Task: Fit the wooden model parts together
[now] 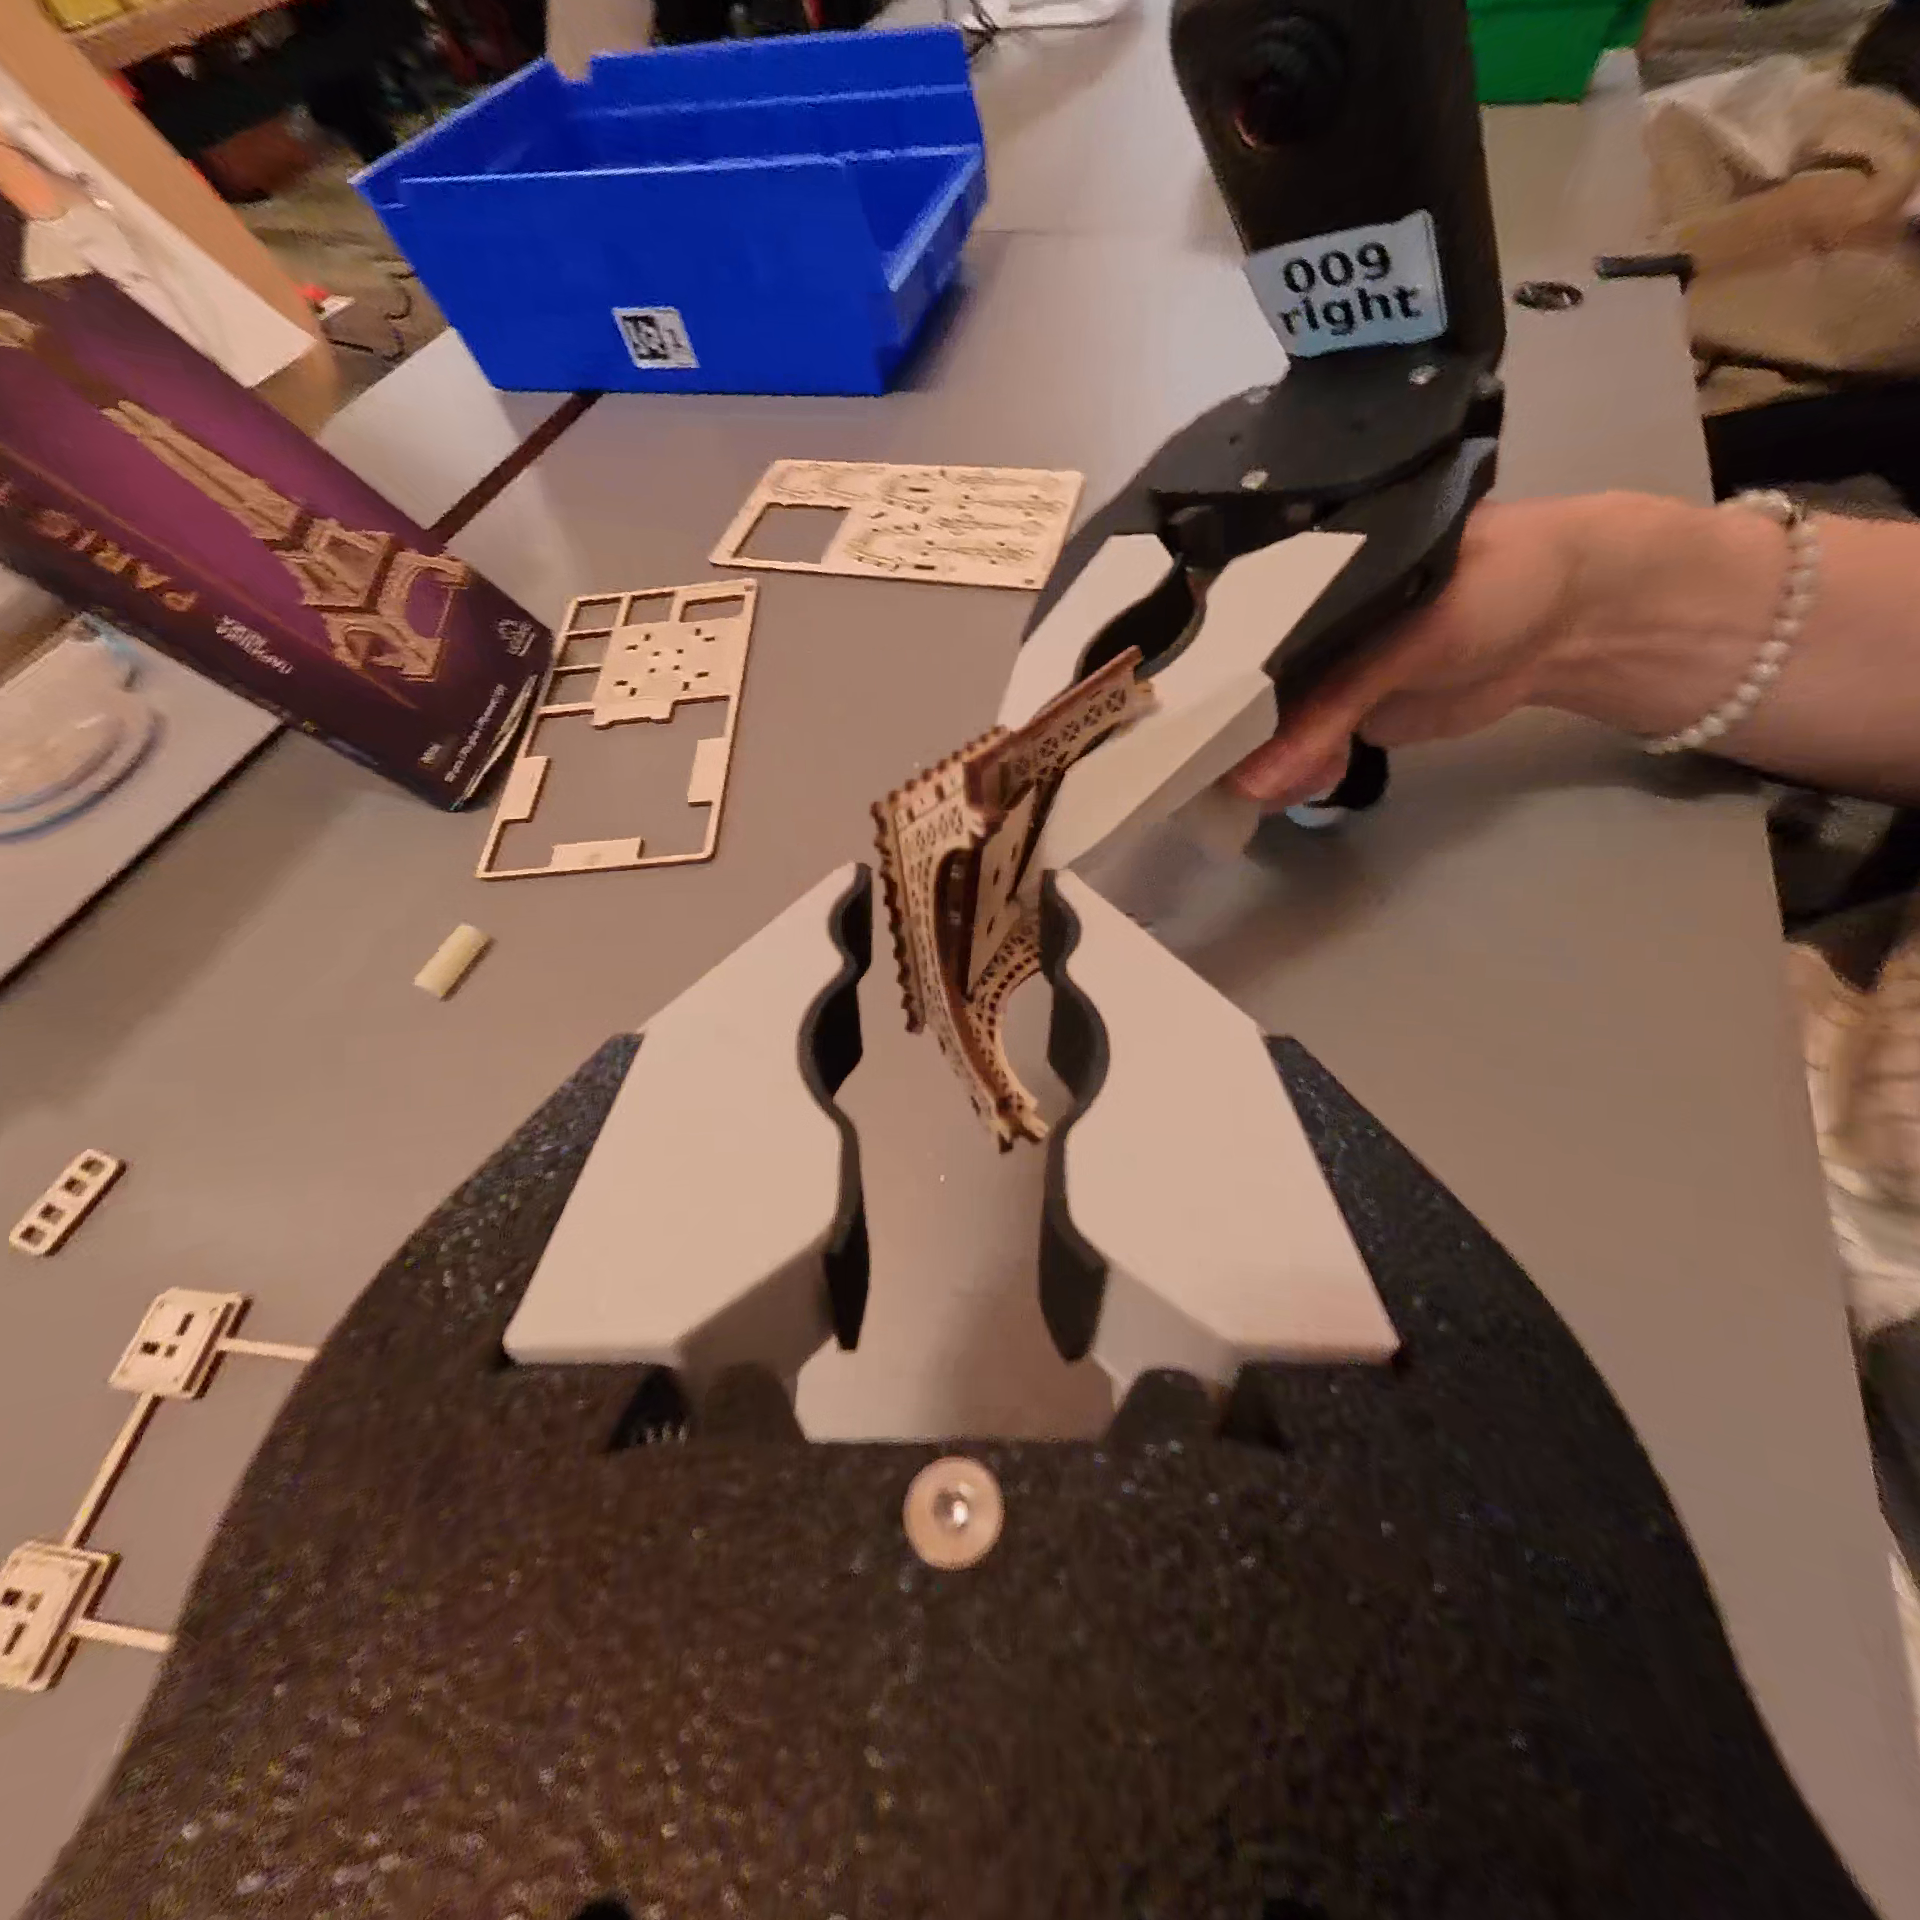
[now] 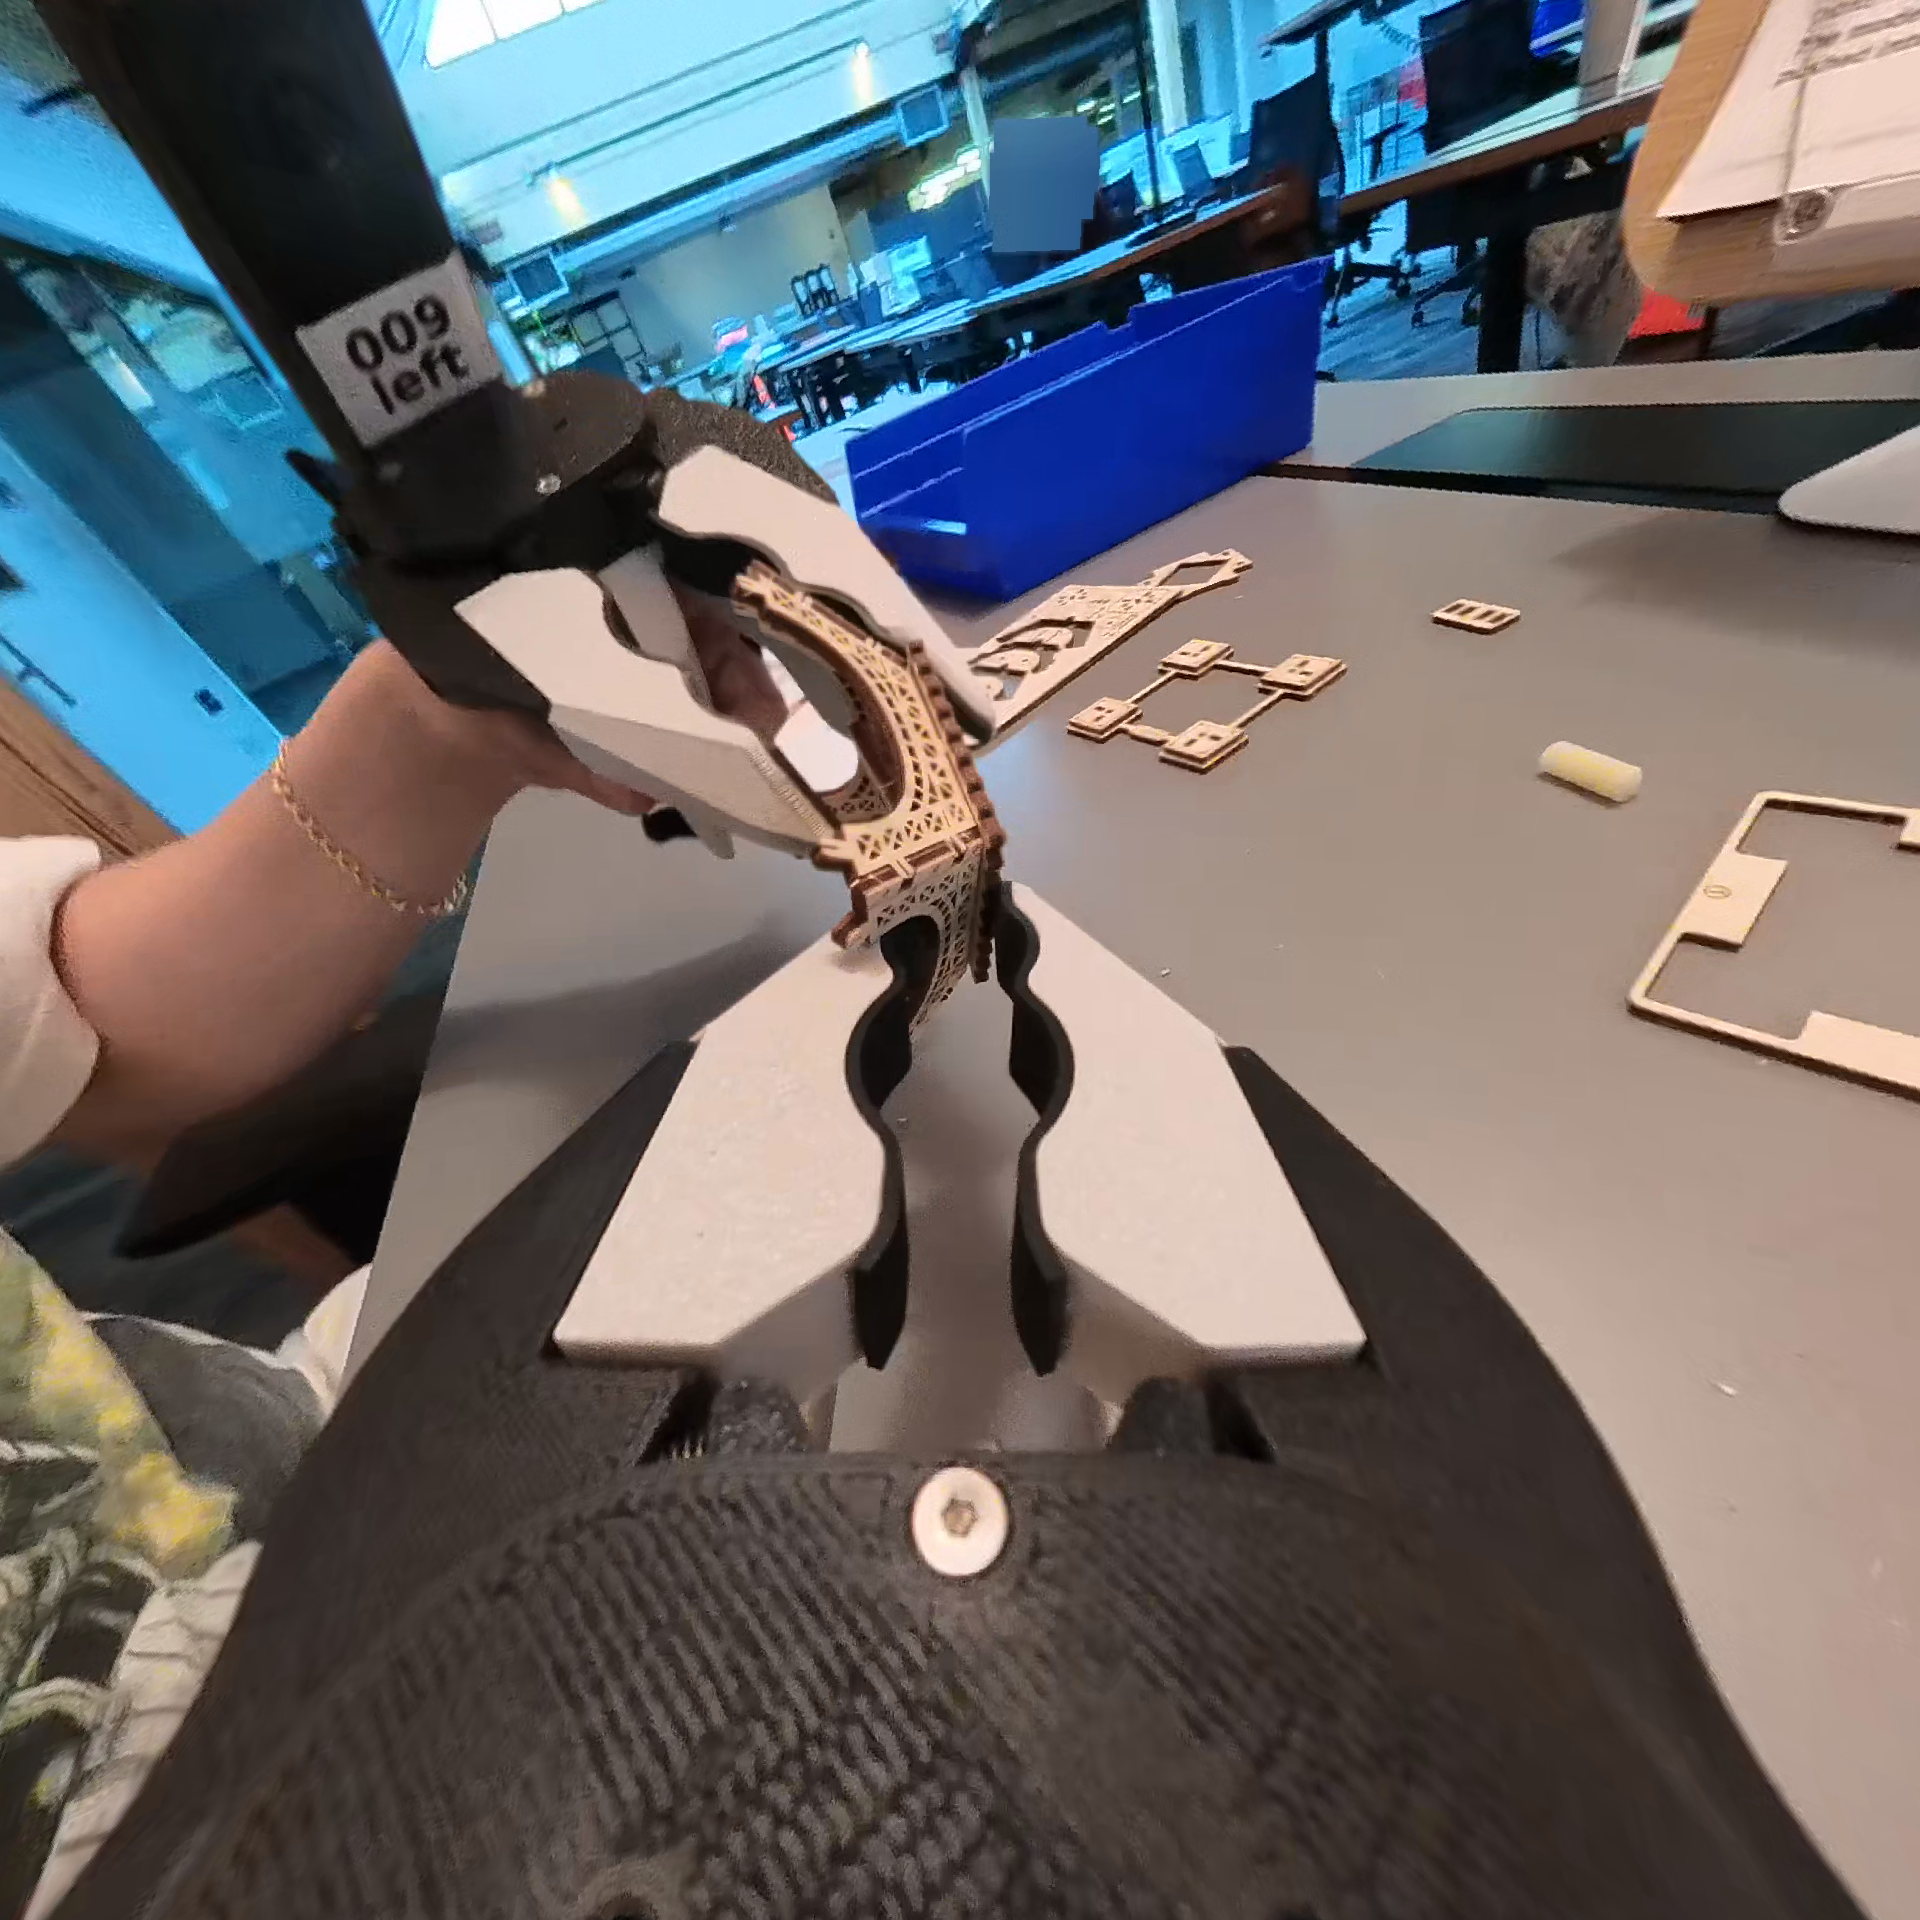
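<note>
A wooden lattice arch model [image 1: 956, 987] is held in the air above the grey table [image 1: 1455, 1039], between both grippers. My left gripper [image 1: 951, 888] has its grey fingers closed around the arch's curved lower end. My right gripper [image 2: 948, 920] is shut on the other end of the same model [image 2: 914, 748]. In the left wrist view the right gripper [image 1: 1060, 769] comes in from the upper right, held by a hand. In the right wrist view the left gripper [image 2: 894, 774] comes in from the upper left. Whether the model is one part or two joined parts is unclear.
On the table lie punched wooden sheets [image 1: 623, 717] [image 1: 904, 520], a four-pad frame part [image 2: 1210, 696], a small slotted strip [image 2: 1475, 615] and a cream cylinder [image 1: 452, 961]. A blue bin [image 1: 675, 208] stands at the back. A purple box [image 1: 239, 540] leans at the left. Both grippers' tips are roughly 20 centimetres from the cream cylinder [image 1: 452, 961]. The right camera catches it too, in the right wrist view [image 2: 1588, 774].
</note>
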Action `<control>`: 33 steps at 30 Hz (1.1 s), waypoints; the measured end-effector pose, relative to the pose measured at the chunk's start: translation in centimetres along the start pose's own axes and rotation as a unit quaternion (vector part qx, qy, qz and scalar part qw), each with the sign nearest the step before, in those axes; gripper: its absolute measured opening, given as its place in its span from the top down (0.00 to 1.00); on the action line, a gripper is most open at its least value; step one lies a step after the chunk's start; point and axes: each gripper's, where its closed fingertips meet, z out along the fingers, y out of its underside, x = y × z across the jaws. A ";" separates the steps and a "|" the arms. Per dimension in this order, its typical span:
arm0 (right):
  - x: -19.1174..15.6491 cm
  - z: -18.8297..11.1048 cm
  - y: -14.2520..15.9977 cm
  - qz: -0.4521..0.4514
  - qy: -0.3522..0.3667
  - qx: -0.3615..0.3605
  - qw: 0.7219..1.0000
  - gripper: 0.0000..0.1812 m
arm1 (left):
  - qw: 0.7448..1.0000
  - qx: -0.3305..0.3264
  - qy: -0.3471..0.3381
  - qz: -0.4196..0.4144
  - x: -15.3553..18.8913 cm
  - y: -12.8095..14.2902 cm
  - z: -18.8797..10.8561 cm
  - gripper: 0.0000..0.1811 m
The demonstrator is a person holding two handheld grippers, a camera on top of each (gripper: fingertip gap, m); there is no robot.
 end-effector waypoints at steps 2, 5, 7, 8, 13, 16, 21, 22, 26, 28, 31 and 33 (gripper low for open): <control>-0.4 0.0 0.2 -0.014 -0.004 -0.008 1.000 0.95 | 1.000 -0.010 0.003 0.023 0.2 0.2 -0.1 0.88; -0.6 -0.1 0.2 -0.039 0.005 -0.016 0.999 0.95 | 0.999 -0.019 0.009 0.033 0.3 0.5 -0.3 0.90; -0.7 -0.3 -0.1 -0.070 0.015 -0.020 0.997 0.95 | 0.999 -0.007 0.011 0.044 0.4 0.2 -0.4 0.90; -0.8 -0.4 -0.2 -0.084 0.020 -0.022 0.996 0.95 | 0.999 -0.002 0.012 0.048 0.5 0.0 -0.5 0.90; -1.2 -0.8 -0.7 -0.112 0.020 -0.028 0.993 0.94 | 0.998 0.002 0.023 0.052 0.9 -0.7 -0.7 0.91; -1.5 -1.1 -1.2 -0.113 0.009 -0.015 0.993 0.94 | 0.998 0.004 0.024 0.058 1.0 -1.3 -0.8 0.92; -1.7 -1.6 -1.5 -0.145 0.013 -0.019 0.989 0.94 | 0.998 -0.001 0.030 0.058 1.3 -1.7 -0.8 0.93; -1.8 -1.6 -1.5 -0.148 0.013 -0.021 0.989 0.94 | 0.998 -0.003 0.032 0.058 1.4 -1.7 -0.8 0.93; -2.0 -2.0 -2.2 -0.152 0.013 -0.008 0.988 0.93 | 0.999 0.003 0.032 0.040 1.5 -2.4 -0.9 0.93; -2.1 -2.2 -2.7 -0.151 0.014 0.006 0.988 0.92 | 0.999 0.008 0.033 0.024 1.6 -2.8 -0.9 0.93; -2.8 -2.5 -3.5 -0.152 0.005 0.029 0.988 0.88 | 0.999 0.018 0.030 0.023 1.8 -3.4 -1.1 0.93; -3.2 -2.8 -4.2 -0.154 0.001 0.046 0.987 0.88 | 0.999 0.018 0.026 0.031 2.0 -3.5 -1.0 0.93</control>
